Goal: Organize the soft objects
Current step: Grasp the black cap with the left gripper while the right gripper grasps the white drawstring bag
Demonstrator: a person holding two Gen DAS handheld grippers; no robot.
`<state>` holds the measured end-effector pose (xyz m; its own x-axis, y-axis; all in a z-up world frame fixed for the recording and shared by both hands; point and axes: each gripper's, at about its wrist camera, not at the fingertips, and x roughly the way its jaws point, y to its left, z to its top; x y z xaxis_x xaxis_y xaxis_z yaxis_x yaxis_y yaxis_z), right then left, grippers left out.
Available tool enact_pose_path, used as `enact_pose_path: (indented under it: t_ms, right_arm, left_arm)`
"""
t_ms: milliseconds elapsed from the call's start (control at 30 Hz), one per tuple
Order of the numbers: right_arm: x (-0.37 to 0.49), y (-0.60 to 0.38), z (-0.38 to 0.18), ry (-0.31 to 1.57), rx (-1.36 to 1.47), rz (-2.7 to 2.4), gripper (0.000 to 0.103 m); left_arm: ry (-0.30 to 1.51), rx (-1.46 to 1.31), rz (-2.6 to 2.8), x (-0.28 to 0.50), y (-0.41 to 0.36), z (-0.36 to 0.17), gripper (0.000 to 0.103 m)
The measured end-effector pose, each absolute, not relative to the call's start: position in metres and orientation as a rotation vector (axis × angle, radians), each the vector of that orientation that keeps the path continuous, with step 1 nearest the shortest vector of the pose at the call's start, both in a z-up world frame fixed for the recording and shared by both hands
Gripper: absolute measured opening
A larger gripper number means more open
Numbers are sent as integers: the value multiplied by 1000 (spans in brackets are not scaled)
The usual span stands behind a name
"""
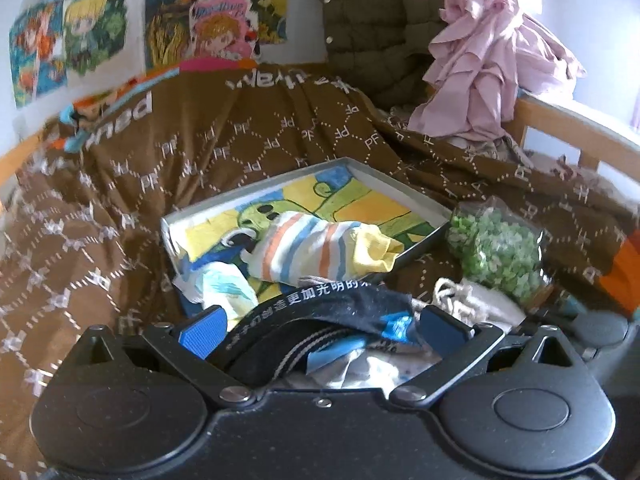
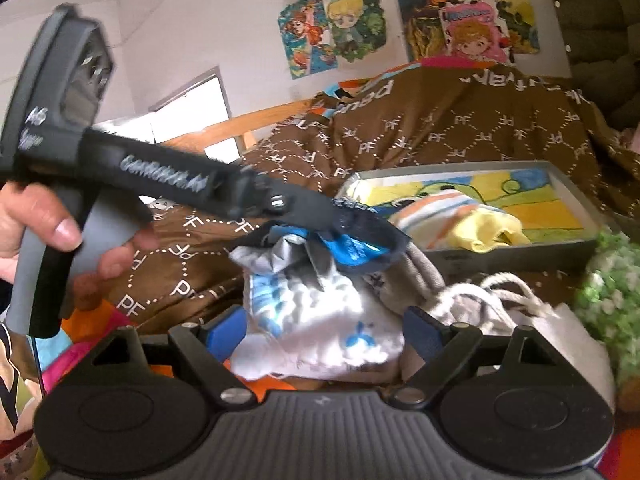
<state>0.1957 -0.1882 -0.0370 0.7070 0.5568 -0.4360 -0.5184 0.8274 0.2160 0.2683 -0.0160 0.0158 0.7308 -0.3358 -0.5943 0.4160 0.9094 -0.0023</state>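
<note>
Nearest, the right claw point(image 2: 322, 332) stands wide over a white cloth point(image 2: 316, 332), gripping nothing; the left claw point(image 2: 320, 216) pinches a dark garment point(image 2: 360, 236), lifting it, likely toward the tray point(image 2: 520, 256) on the bed point(image 2: 460, 120), where a striped cloth point(image 2: 448, 212) lies.

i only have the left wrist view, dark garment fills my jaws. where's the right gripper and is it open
Observer: The right gripper is open, low over a white and blue cloth that sits between its pads without being pressed.
Operator: is my garment off the bed
Observer: Yes. From the side, the dark garment hangs at the tip of the left gripper, above that white cloth.
Operator: over the tray yet
Observer: No, it hangs short of the grey tray, on the near side of the tray's front wall.
</note>
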Motion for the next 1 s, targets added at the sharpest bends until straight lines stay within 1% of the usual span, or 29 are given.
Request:
enact_pose_path:
  t_ms: [67,133,200,233,300,333,400,433,533,600,633,700,767,800,933,967,1000]
  right_arm:
    - [197,-187,-37,492,79,597,87]
    - [195,-187,-35,468,60,580,87]
    - [195,-188,-33,442,43,551,86]
    - [196,-189,-32,435,37,535,86]
    - [202,-192,-32,432,27,500,85]
    - [206,-194,-33,436,26,485,85]
    - [213,-198,-34,446,28,455,82]
    - [217,-199,-35,452,28,447,81]
    - [227,-201,-39,470,14,425,73]
    - [231,-200,-41,472,-6,413,66]
    - [231,-199,-42,470,-15,411,65]
    - [232,-197,-43,463,-36,409,60]
    - [232,-194,-45,461,-58,411,56]
    - [232,-193,-45,462,-68,413,52]
    - [231,-188,-46,472,-90,442,49]
    - [230,-187,-45,478,-97,459,40]
    - [230,-185,-45,483,-107,472,35]
  left_arm:
    - [664,94,-411,278,-16,13,102]
    - [695,61,-405,286,-15,10,94]
    - [732,19,-392,294,-12,7,85]
    - [747,-5,-388,297,-10,5,83]
    - [775,-52,-379,302,-6,2,69]
    - [787,-74,-373,304,-3,0,66]
    - [805,-106,-363,307,0,-3,55]
    - [809,-116,-358,307,1,-3,53]
    - [811,-127,-355,309,4,-4,46]
    - [813,-140,-345,309,6,-4,38]
    - [811,-149,-338,310,8,-4,36]
    - [808,-171,-332,310,12,-3,26]
    - [800,-186,-325,309,15,-2,19]
    - [798,-191,-322,309,16,-1,17]
    - [784,-206,-316,306,18,2,13]
    - [783,-209,-319,305,19,3,12]
    - [780,-211,-322,304,18,4,11]
